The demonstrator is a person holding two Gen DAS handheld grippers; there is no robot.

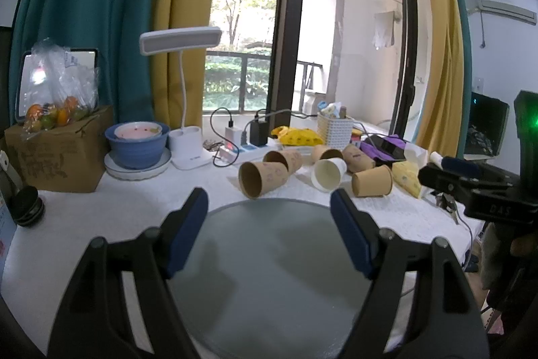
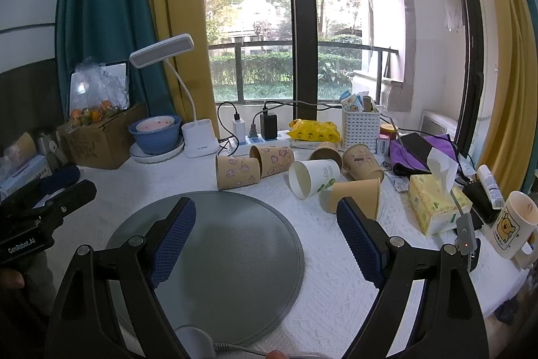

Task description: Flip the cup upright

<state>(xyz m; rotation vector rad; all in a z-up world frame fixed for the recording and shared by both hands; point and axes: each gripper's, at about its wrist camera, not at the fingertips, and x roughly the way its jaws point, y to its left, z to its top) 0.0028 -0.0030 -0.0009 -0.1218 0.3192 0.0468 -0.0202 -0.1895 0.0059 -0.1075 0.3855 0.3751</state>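
White textured cloth covers the worktop before a tall window hung with yellow and teal curtains, and a round grey mat lies at its near edge. Beyond the mat, paper cups lie tipped on their sides in a loose cluster, among them a white cup and a patterned brown cup. Both the left gripper and right gripper hang over the mat, jaws spread wide and holding nothing.
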